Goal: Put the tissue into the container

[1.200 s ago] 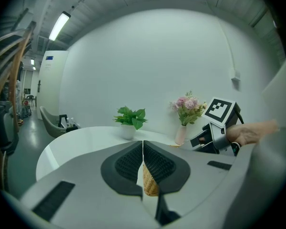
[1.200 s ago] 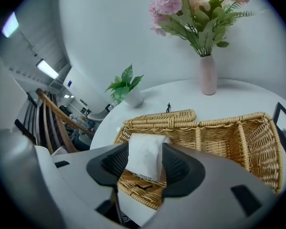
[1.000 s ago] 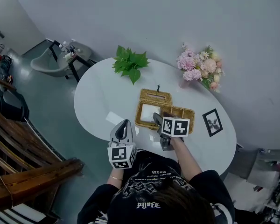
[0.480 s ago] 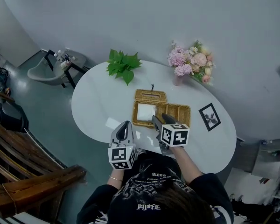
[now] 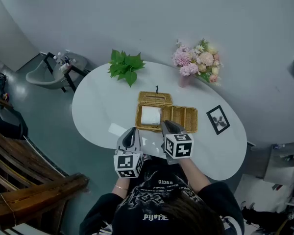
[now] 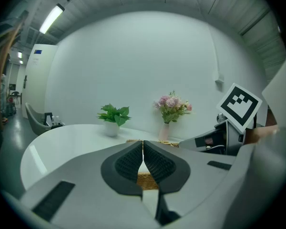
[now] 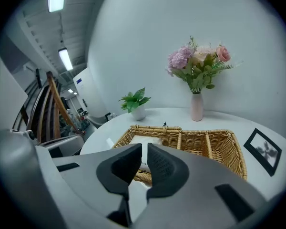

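A wicker basket (image 5: 195,119) sat near the middle of the white oval table (image 5: 95,114). The white folded tissue (image 5: 150,115) lay inside the compartment at its 9 o'clock end. A flat wicker piece (image 5: 155,98), probably the basket's lid, lay against that end at 12 o'clock.

From the basket, a green potted plant (image 5: 125,66) stood at 11 o'clock, a vase of pink flowers (image 5: 196,60) at 1 o'clock and a framed picture (image 5: 218,119) just beside it at 3 o'clock.

Both grippers hung at 6 o'clock over the table's near edge. The left gripper (image 6: 142,146) had its pads pressed together with nothing between them. The right gripper (image 7: 144,149) had just been closing. Only a slim gap was left between its pads, and it held nothing.
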`<move>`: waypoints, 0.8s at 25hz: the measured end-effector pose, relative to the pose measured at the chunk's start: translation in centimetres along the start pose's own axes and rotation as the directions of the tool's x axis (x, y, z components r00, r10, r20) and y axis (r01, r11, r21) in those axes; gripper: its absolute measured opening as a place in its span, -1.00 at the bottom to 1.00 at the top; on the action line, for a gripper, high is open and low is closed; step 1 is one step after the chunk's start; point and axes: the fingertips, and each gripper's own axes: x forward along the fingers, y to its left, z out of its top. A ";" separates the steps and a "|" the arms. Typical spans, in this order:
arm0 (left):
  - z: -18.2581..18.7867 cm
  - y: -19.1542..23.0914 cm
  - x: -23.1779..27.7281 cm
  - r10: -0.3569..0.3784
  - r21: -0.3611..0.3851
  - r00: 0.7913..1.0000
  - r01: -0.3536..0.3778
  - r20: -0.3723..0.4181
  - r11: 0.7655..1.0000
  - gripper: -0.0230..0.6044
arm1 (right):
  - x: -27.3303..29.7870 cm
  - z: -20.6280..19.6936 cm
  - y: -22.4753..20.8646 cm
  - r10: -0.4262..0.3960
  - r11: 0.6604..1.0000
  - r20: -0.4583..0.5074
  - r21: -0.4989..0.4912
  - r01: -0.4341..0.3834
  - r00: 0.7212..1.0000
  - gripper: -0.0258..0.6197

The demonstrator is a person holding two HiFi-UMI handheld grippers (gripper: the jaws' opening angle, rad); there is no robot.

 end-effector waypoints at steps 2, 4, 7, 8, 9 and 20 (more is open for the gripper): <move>-0.2 0.1 0.0 0.003 0.002 1.000 -0.003 -0.004 1.000 -0.84 | -0.1 0.1 -0.1 -0.011 1.000 0.009 -0.015 0.012 1.000 -0.79; -0.5 0.0 0.0 0.004 0.006 1.000 -0.004 -0.010 1.000 -0.84 | -0.2 0.1 -0.2 -0.008 1.000 0.023 -0.004 0.008 1.000 -0.84; -0.4 0.0 0.0 0.001 0.013 1.000 -0.001 -0.009 1.000 -0.84 | -0.4 0.5 -0.2 0.038 0.994 0.067 0.095 -0.044 0.997 -0.85; -0.3 0.0 -0.1 0.000 0.015 1.000 0.000 -0.008 1.000 -0.84 | -0.5 0.6 -0.1 0.046 0.992 0.080 0.112 -0.055 0.996 -0.85; -0.3 0.1 -0.1 0.001 0.015 1.000 -0.001 -0.007 1.000 -0.84 | -0.5 0.6 -0.1 0.046 0.993 0.087 0.109 -0.056 0.995 -0.85; -0.6 0.4 0.3 -0.009 0.019 1.000 0.009 -0.018 1.000 -0.84 | -0.1 0.7 0.7 0.013 0.998 0.097 -0.063 -0.006 0.995 -0.85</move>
